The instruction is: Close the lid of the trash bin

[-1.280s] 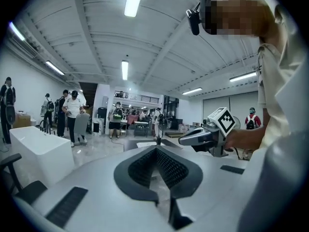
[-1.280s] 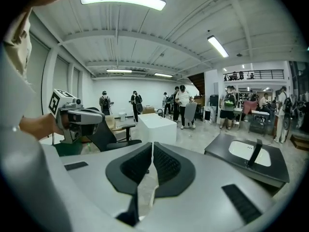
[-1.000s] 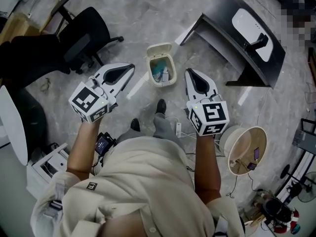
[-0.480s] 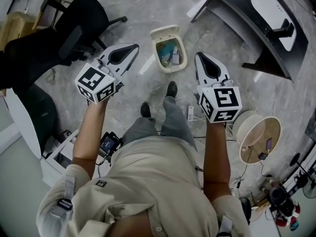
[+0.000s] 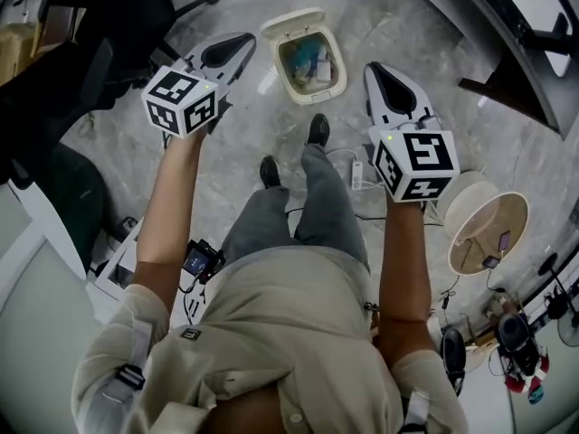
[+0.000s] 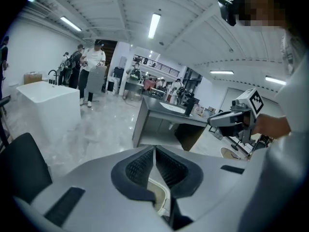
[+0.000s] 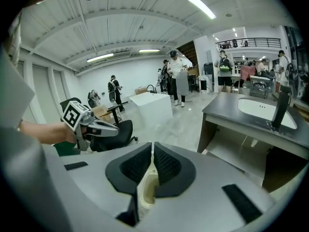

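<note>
A small cream trash bin (image 5: 312,61) stands on the grey floor with its lid (image 5: 291,22) tipped open at the far side and rubbish showing inside. My left gripper (image 5: 245,38) is held in the air left of the bin, shut and empty. On the bin's right, my right gripper (image 5: 371,67) hangs shut with nothing in it. Neither touches the bin. In the left gripper view the bin's rim (image 6: 161,197) shows below the closed jaws of the left gripper (image 6: 154,149). The right gripper view has the bin (image 7: 147,192) under the right gripper (image 7: 152,147).
A black office chair (image 5: 118,16) stands at the left, a dark sink counter (image 5: 507,25) at the upper right. A cable spool (image 5: 484,229) and a power strip (image 5: 357,174) lie by the person's feet. Several people stand far off near a white block (image 6: 48,105).
The person has stepped toward the bin, which now lies closer below both grippers. Both grippers stayed shut and moved forward to flank it.
</note>
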Tool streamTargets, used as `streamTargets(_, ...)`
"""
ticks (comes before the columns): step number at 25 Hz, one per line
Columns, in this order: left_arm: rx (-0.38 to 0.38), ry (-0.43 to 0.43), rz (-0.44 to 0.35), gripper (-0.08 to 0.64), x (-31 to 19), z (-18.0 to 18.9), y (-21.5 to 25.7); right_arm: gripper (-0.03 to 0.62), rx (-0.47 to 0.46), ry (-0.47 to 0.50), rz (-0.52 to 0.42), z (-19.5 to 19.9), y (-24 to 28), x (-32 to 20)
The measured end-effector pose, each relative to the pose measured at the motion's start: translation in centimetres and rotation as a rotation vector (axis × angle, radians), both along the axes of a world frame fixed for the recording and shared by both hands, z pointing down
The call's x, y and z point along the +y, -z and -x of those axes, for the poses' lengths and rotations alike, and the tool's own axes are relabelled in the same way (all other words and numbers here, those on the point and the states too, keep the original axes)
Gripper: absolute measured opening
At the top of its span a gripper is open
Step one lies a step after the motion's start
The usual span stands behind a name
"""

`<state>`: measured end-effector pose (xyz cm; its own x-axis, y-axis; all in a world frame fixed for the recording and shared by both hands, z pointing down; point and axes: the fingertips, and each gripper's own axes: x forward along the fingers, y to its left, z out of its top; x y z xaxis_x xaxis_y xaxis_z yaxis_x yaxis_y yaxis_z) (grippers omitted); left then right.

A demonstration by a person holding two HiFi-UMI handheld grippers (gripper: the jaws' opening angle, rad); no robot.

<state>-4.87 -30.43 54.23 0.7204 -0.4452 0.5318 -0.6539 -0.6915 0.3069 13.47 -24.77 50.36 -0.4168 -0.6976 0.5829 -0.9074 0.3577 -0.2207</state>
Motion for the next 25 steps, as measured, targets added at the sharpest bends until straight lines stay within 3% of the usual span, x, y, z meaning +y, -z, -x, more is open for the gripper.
streamTargets(7,-0.041,0.022,0.06,0.017,-3.6,-1.1,-8.4,0.028,0.002,-0.007,0.06,-0.7,-5.0,-1.1)
streamTargets(16,-0.072,0.051,0.09,0.028,-6.7,-2.1,-15.2,0.028,0.002,-0.01,0.131,-1.9,-10.2,-0.7)
streamTargets(25,-0.104,0.055,0.143,0.107,-6.8,-2.1,-20.3,0.028,0.004,-0.023,0.178,-2.8,-13.7,0.5)
